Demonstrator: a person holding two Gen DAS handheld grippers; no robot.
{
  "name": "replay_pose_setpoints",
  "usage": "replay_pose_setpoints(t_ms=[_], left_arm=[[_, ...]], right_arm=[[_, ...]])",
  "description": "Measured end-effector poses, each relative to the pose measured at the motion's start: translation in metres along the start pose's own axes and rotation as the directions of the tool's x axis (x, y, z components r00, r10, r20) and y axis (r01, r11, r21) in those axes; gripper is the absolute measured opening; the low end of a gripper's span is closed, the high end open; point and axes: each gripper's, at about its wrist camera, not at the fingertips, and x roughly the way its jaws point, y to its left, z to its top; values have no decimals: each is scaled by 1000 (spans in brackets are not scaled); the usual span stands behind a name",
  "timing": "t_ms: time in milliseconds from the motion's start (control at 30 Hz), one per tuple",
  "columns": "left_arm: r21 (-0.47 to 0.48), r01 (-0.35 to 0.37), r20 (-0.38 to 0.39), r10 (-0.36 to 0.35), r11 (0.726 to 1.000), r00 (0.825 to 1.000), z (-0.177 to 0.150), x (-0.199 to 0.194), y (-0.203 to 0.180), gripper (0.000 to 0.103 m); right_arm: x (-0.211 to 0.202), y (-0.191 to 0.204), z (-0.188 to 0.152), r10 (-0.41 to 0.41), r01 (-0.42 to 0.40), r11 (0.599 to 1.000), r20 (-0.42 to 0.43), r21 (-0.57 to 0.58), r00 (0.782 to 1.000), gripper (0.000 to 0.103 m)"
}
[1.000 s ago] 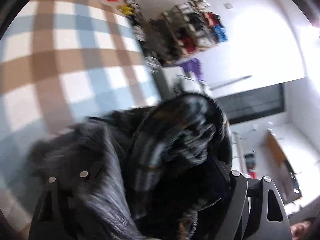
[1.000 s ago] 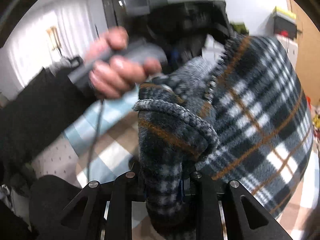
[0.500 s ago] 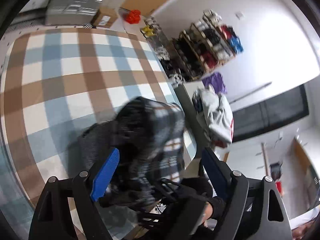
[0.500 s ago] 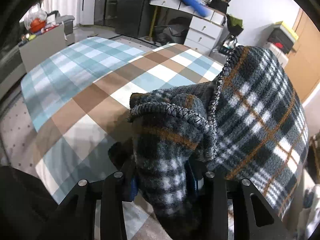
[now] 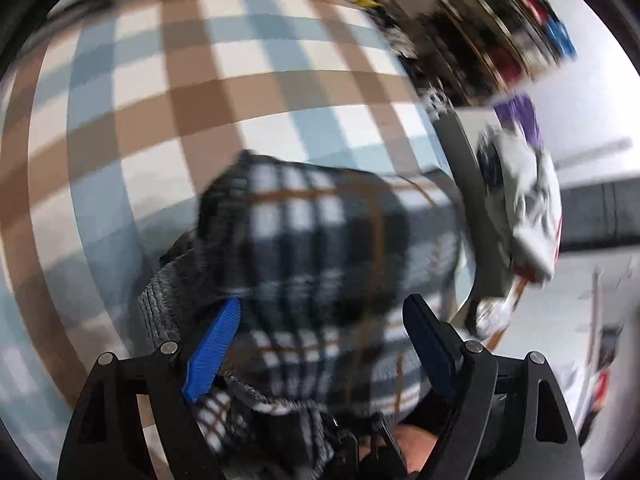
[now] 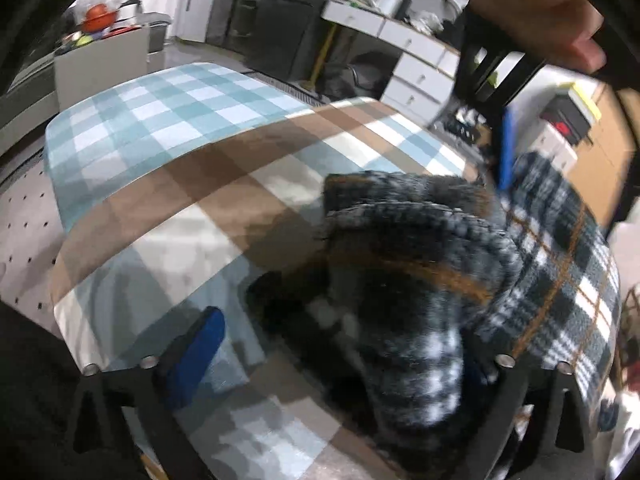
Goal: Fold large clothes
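A dark plaid fleece garment (image 5: 320, 224) lies bunched on the blue, brown and white checked tabletop (image 5: 160, 120), near its right edge. My left gripper (image 5: 320, 344) hovers just over it, jaws wide, blue pads (image 5: 214, 344) standing clear of the cloth. In the right wrist view the same garment (image 6: 420, 272) spills between the jaws of my right gripper (image 6: 344, 340). Those jaws are opening, and the left pad (image 6: 196, 356) is bare. Cloth hides the right finger. The left gripper's blue pad (image 6: 506, 148) and the hand (image 6: 552, 12) holding it show above the garment.
Cluttered shelves (image 5: 500, 40) and a heap of white clothes (image 5: 524, 200) stand beyond the table's right edge. A white drawer unit (image 6: 416, 60) and a small stand with a bowl (image 6: 100, 60) sit behind the table (image 6: 180, 160). A dotted floor mat (image 6: 24, 220) lies on the left.
My right gripper was shut on a fold of the garment and now stands wide, and the cloth has sunk onto the table. The left gripper has dipped towards the bundle.
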Motion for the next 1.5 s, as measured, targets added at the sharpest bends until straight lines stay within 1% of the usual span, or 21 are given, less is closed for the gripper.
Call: replay_pose_setpoints(t_ms=[67,200,300,367,433,467,567,633,667,700,767,833,933,967,1067,1133,1200,1233,1333,1400,1500], left_arm=[[-10,-1,-5,1,1000,1000,0,8,11,81],[10,-2,-9,2,1000,1000,0,9,7,81],[20,18,-16,-17,1000,1000,-1,7,10,81],[10,39,-20,-39,999,999,-4,-2,10,81],[0,59,-8,-59,998,998,-7,-6,14,81],[2,51,-2,-51,999,999,-9,-6,14,81],[42,-22,-2,22,999,1000,-21,-4,13,81],[36,-122,-44,124,992,991,-29,1,14,81],[30,-146,-82,147,989,986,-35,5,17,81],[30,-138,-91,140,990,986,-42,3,16,81],[51,-119,-53,122,992,991,-57,-11,6,81],[78,-67,11,66,995,998,-73,-34,-12,81],[180,4,110,-24,984,994,-107,-67,-52,81],[201,6,117,-31,980,993,-116,-69,-62,81],[222,41,89,-62,974,994,-135,-53,-76,81],[235,4,55,-18,972,998,-140,-29,-75,81],[172,-7,46,-1,985,999,-138,-5,-53,84],[142,37,47,-44,989,998,-136,-1,-43,83],[22,92,135,-94,996,986,-129,-3,-4,83],[-24,156,208,-148,987,967,-128,-10,19,83],[-87,126,270,-98,988,958,-127,-4,47,83]], right_arm=[[-6,2,-6,12,-12,1000,16,-14,1000,103],[-27,-12,-15,109,-110,994,39,29,993,103],[-51,-35,-26,217,-221,972,65,78,974,103],[-66,-51,-33,242,-251,960,82,121,967,103],[-83,-73,-43,309,-325,927,112,184,944,103],[-91,-85,-49,328,-351,912,136,213,935,103],[-110,-128,-68,305,-353,873,189,337,934,103],[-113,-160,-80,287,-367,824,241,431,927,103],[-110,-173,-83,271,-358,799,243,483,932,103],[-102,-186,-85,260,-341,778,224,528,939,103],[-79,-196,-83,272,-320,758,170,568,947,103],[-54,-195,-81,318,-333,744,131,579,939,103],[-47,-182,-73,288,-300,784,108,544,951,103],[-47,-178,-70,288,-304,790,116,532,951,103],[-51,-175,-68,329,-375,763,183,526,926,103],[-52,-181,-71,369,-431,721,226,542,901,103],[-50,-186,-74,401,-480,676,267,559,876,103],[-49,-190,-75,406,-481,671,263,564,875,103],[-50,-185,-75,405,-476,708,251,521,879,103],[-52,-180,-73,396,-461,726,237,511,887,103],[-52,-179,-75,403,-473,712,250,520,880,103]])
